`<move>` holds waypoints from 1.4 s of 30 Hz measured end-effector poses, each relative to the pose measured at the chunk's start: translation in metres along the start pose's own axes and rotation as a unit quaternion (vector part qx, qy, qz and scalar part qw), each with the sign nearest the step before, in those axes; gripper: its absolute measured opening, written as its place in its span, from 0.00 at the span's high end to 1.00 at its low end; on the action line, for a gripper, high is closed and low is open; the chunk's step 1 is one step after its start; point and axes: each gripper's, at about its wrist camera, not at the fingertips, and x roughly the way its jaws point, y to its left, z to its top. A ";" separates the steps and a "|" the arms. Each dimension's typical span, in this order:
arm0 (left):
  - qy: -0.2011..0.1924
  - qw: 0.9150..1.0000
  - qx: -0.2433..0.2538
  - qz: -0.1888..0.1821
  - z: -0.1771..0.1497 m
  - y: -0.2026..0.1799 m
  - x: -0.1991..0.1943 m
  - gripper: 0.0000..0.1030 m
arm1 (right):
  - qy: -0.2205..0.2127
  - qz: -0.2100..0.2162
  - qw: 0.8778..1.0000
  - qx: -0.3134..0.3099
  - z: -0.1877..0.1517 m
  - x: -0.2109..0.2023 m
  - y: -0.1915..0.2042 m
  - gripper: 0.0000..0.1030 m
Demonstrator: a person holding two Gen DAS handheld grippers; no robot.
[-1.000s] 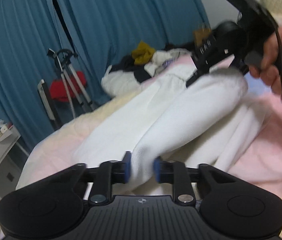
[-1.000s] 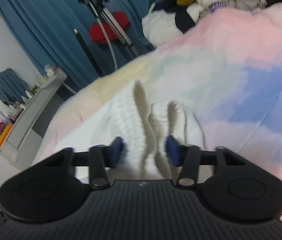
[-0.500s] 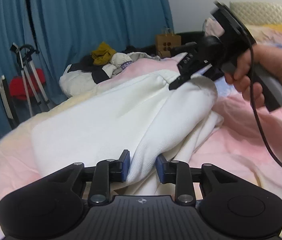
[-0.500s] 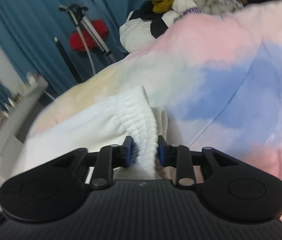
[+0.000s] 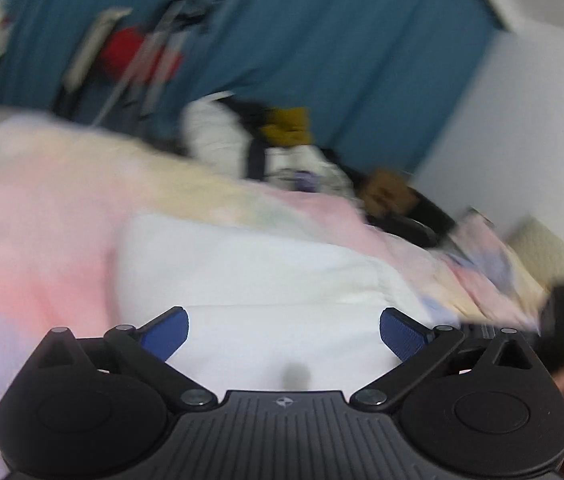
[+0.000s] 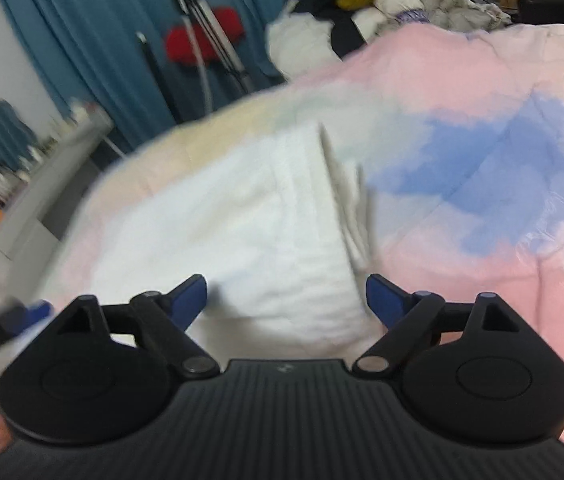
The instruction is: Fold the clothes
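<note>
Both grippers, left gripper (image 5: 284, 332) and right gripper (image 6: 286, 300), are hovering wide and empty over the white sweater (image 6: 241, 216); soft, light, floppy knit, probably best pinched at its ribbed hem.

White knitted garment (image 6: 249, 224), thick soft fabric, lies folded flat on the bed w/ pastel pink, blue & cream cover (image 6: 482, 112). Seen from right wrist view: roughly rectangular, ribbed band along its right edge, a few layered edges stacked there, one corner pointing away toward the cream part of the cover. In left wrist view the same garment (image 5: 265, 276) shows a horizontal fold step across the middle, upper layer over lower. Blurry in both views; garment type can't be told. Nothing grips it.
</note>
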 end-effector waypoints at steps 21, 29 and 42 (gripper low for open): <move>0.097 0.989 -0.106 0.034 -0.007 0.083 0.047 0.28 | 0.011 0.033 0.998 0.061 -0.016 0.043 -0.010 0.27; 0.014 0.998 0.001 0.058 -0.005 0.016 0.004 0.55 | -0.065 0.059 0.995 0.057 0.000 -0.023 0.015 0.62; -0.020 0.996 0.077 -0.043 0.061 -0.181 0.087 0.55 | -0.249 0.064 0.957 0.134 0.064 -0.151 -0.097 0.63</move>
